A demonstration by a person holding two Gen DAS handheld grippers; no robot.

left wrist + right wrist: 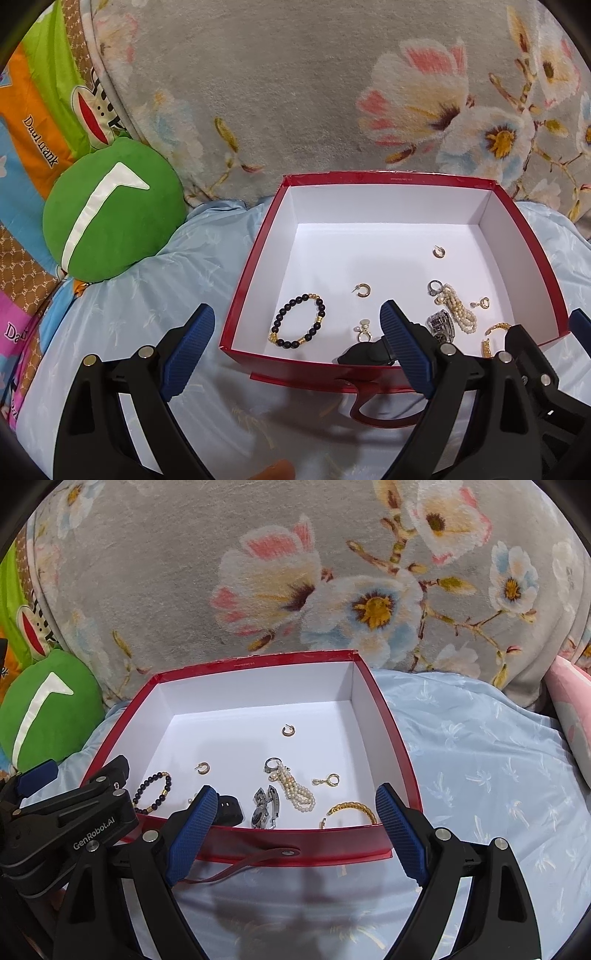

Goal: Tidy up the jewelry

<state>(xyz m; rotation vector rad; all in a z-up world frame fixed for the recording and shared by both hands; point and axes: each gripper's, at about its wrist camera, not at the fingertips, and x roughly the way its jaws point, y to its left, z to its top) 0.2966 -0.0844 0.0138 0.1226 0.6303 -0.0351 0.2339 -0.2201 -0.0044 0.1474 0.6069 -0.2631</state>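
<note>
A red box with a white inside sits on a light blue quilt and holds loose jewelry. In it lie a black bead bracelet, a pearl bracelet, a silver watch, a gold bangle, several small hoop earrings and a ring. My left gripper is open and empty at the box's near left corner. My right gripper is open and empty, straddling the near wall.
A green round plush cushion lies left of the box. A grey floral blanket rises behind it. A red strap hangs from the box's front. A pink pillow is at the far right.
</note>
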